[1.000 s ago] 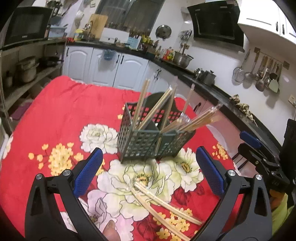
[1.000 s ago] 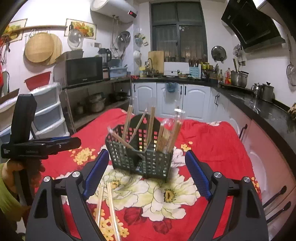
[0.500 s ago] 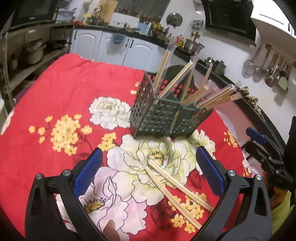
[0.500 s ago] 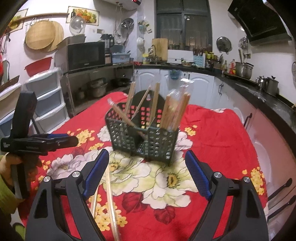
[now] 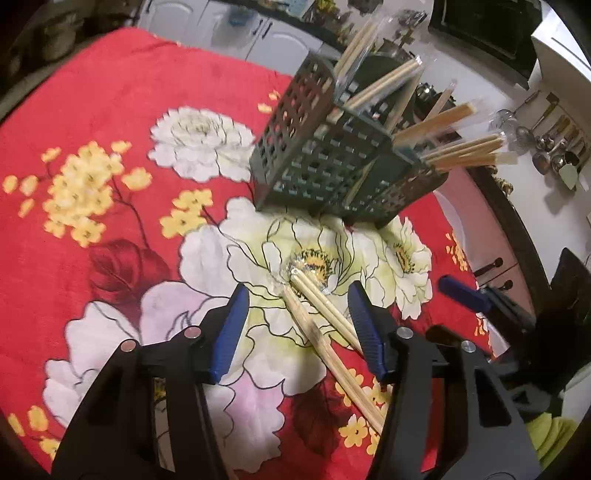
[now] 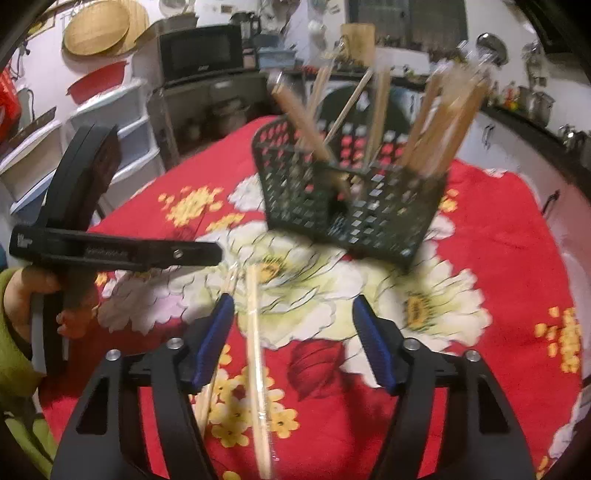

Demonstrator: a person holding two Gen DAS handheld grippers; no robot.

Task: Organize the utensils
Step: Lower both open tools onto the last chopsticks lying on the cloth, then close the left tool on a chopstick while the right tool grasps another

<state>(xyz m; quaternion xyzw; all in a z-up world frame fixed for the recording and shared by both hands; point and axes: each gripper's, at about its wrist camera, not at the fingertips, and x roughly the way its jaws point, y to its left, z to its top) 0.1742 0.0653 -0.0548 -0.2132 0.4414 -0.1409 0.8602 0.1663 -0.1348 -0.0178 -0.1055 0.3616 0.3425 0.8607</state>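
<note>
Both grippers [image 5: 298, 325] [image 6: 291, 336] had been lowered toward the chopsticks [image 5: 325, 325] before the basket [image 5: 332, 166], jaws narrowing, pinching nothing.

This is a home kitchen. A black microwave oven [image 6: 201, 51] sits on a shelf under round woven bamboo trays [image 6: 98, 27] hung on the wall, and white cabinet doors [image 5: 275, 44] run beneath a dark countertop. Steel ladles and spoons [image 5: 554, 144] hang from a wall rail, beside a table under a red flowered cloth [image 5: 122, 110].

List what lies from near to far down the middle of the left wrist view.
left gripper, jaws apart → wrapped chopsticks lying on the floral tablecloth → green utensil basket holding upright chopsticks → kitchen cabinets.
</note>
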